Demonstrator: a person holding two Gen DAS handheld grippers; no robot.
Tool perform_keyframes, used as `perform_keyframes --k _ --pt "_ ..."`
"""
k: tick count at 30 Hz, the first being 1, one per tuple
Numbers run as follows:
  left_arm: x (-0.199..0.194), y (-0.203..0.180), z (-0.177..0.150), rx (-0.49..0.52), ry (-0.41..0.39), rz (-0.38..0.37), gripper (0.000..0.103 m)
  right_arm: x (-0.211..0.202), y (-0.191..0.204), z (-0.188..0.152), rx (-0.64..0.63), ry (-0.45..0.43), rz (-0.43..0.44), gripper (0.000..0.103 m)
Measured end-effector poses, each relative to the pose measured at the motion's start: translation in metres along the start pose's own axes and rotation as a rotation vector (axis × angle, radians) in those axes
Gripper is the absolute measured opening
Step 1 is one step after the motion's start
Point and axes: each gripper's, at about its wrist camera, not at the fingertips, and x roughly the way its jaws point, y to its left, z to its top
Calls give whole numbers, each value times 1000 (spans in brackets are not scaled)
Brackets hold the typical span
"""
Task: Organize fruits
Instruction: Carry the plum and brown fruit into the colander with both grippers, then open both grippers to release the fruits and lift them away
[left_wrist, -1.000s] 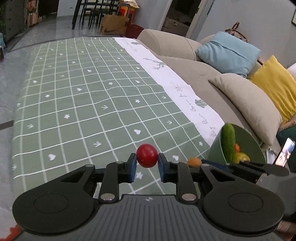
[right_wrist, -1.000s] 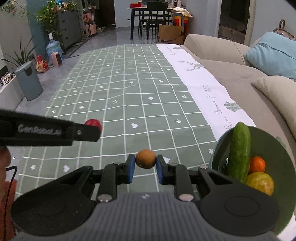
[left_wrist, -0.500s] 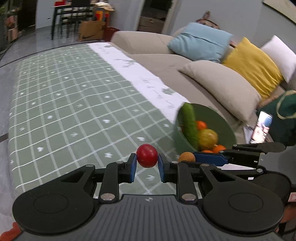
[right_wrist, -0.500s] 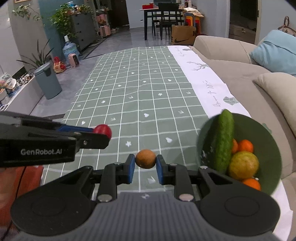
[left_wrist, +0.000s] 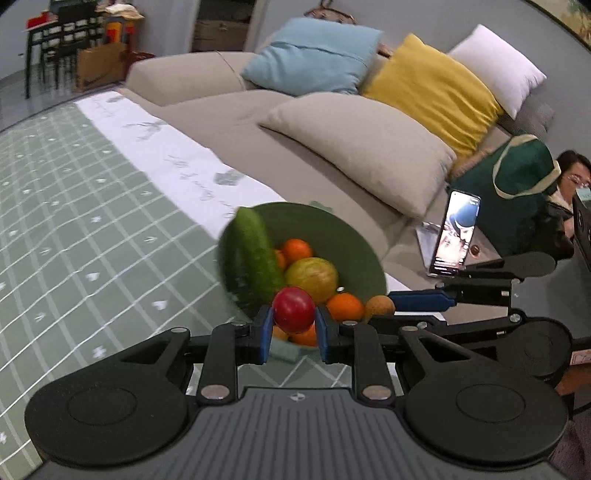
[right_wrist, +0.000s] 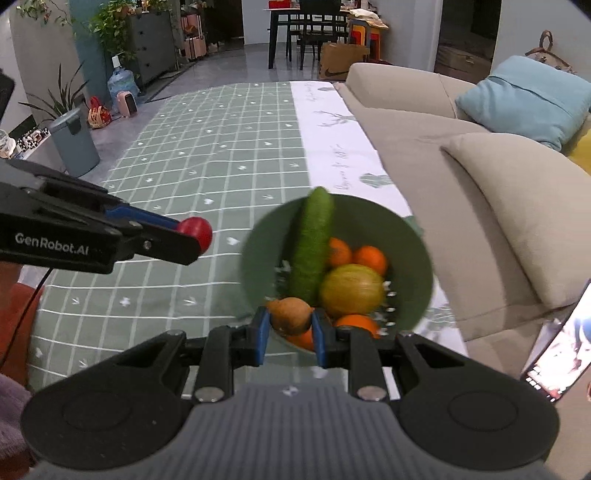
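Fruit in both grips: the left gripper (left_wrist: 293, 325) clamps a red fruit (left_wrist: 293, 309), the right gripper (right_wrist: 289, 328) pinches a brown fruit (right_wrist: 290, 315). Both hang at the near rim of the green bowl (right_wrist: 413, 236), with cucumber (right_wrist: 312, 243) and oranges (right_wrist: 370, 259) inside.

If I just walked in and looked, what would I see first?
Probably the green bowl at the edge of the checked tablecloth, with a long cucumber leaning in it among oranges and a yellowish fruit. Next, the two tools in front of it: the left tool pinches a red fruit, and the right tool pinches a brown fruit.
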Motion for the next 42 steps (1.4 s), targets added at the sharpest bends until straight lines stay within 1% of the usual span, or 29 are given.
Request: perform_keyframes --k 5,10,15,18,22,29,33,35,38,41,42 --pt "30 -8 12 10 42 -37 27 13 -28 9 -63 39 -5 20" --pt "58 -11 17 20 95 -46 27 37 -55 23 -122 114 -3 20" --pt "84 -9 18 5 160 -36 27 67 -63 34 -241 211 1 20" --pt "92 -7 17 -10 180 -44 27 84 -64 36 -319 277 10 20" --pt "100 -3 17 -28 204 -48 27 100 -64 39 -380 342 23 20" --pt "110 -1 17 -35 223 -58 27 121 -63 40 -438 395 36 21" --pt "113 -1 16 -36 231 -57 27 128 -63 40 -442 408 44 21" --pt "113 -1 16 -48 231 -47 32 129 -63 40 -442 412 42 21" --pt "109 0 17 -54 223 -38 37 126 -62 42 -445 413 35 25" --pt "101 -2 18 -45 215 -34 37 122 -58 44 -449 409 20 29" --pt "97 -3 19 -40 210 -34 38 119 -57 46 -450 404 14 32"
